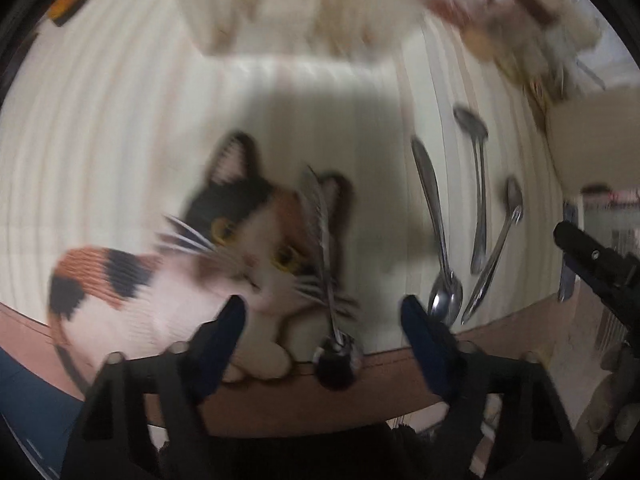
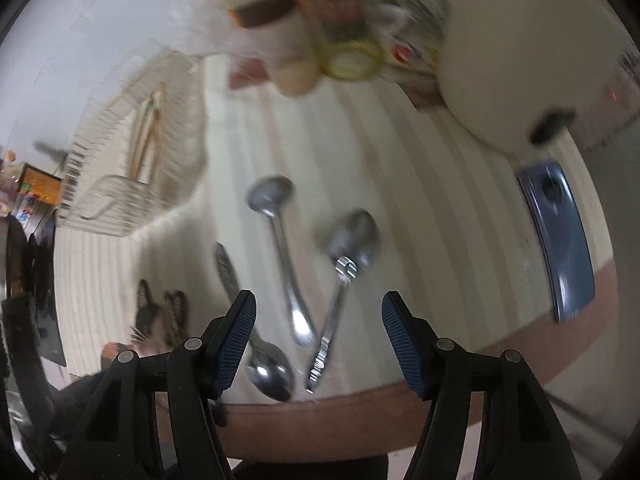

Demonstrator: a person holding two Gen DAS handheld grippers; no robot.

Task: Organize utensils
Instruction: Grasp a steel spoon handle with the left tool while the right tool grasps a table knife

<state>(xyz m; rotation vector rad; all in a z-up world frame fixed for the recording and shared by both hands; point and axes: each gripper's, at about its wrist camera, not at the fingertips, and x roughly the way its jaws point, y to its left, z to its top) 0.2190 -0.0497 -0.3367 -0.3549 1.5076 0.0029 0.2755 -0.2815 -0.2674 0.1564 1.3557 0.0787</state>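
A cream mat with fine ribs [image 1: 120,120] covers the brown table [image 1: 320,392], and both views are blurred. On the mat a picture of a calico cat [image 1: 224,248] shows in the left wrist view.

The left gripper [image 1: 323,316] points steeply down at the near edge of the mat. Its blue-padded jaws stand spread apart and pinch nothing. Between them, at 12 o'clock from the gripper, a silver utensil with a ridged handle [image 1: 324,248] lies across the cat's face, its round dark end at the mat's edge.

At 2 o'clock from the left gripper three plain steel spoons lie close together. The long spoon with the bowl nearest the edge [image 2: 270,372] lies partly behind the left pad of the right gripper [image 2: 319,308]. The spoon with the bowl far from the edge [image 2: 270,194] lies at 12 o'clock from this gripper, and the spoon with the patterned handle [image 2: 354,236] lies at 1 o'clock; their handle ends come near each other. The right gripper's jaws are also spread wide, with nothing pressed between the pads.

At 10 o'clock in the right wrist view a white wire rack [image 2: 132,160] holds pale wooden sticks [image 2: 150,128]. At 3 o'clock a blue flat object [image 2: 560,240] lies by the mat's edge.
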